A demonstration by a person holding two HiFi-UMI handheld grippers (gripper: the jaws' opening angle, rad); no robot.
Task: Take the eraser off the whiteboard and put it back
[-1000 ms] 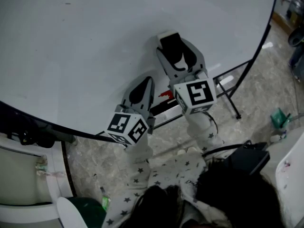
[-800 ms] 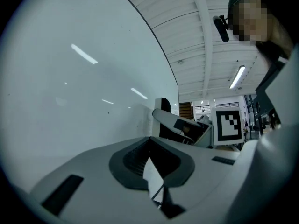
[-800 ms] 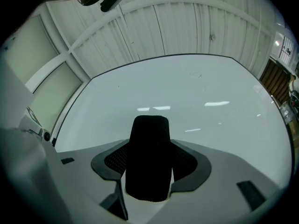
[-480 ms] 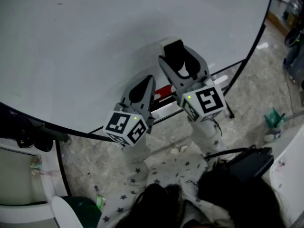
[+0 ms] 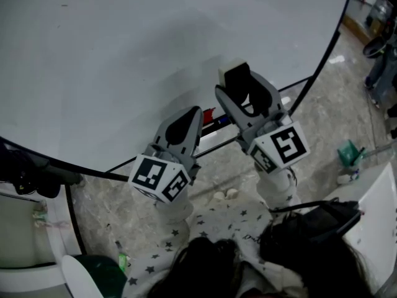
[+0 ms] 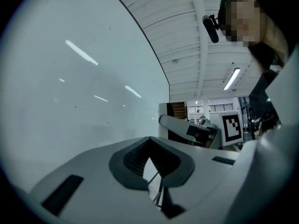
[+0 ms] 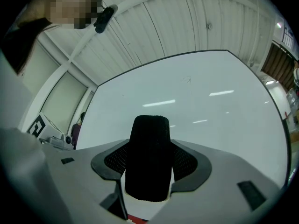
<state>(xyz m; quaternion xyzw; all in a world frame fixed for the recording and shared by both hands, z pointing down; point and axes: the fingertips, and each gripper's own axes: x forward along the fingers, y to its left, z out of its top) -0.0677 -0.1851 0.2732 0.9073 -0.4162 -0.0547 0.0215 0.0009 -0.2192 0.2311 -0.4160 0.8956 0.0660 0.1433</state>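
The eraser (image 5: 238,81), black felt on a white body, sits between the jaws of my right gripper (image 5: 240,87), which is shut on it. It is held close in front of the whiteboard (image 5: 111,61); I cannot tell if it touches. In the right gripper view the eraser (image 7: 149,157) stands upright between the fingers of that gripper (image 7: 148,174), with the whiteboard (image 7: 201,92) behind it. My left gripper (image 5: 187,124) is lower left of the right one, shut and empty. In the left gripper view its tips (image 6: 149,158) meet beside the whiteboard (image 6: 70,78).
A red marker (image 5: 208,114) lies on the board's tray (image 5: 217,131) between the two grippers. The board's stand legs (image 5: 296,113) reach over the marbled floor. A green object (image 5: 349,153) lies at the right, a green bin (image 5: 102,279) at the bottom left.
Both grippers have drifted to the right along the board's lower edge. The eraser has stayed in the right gripper's jaws, and the left gripper has stayed shut.
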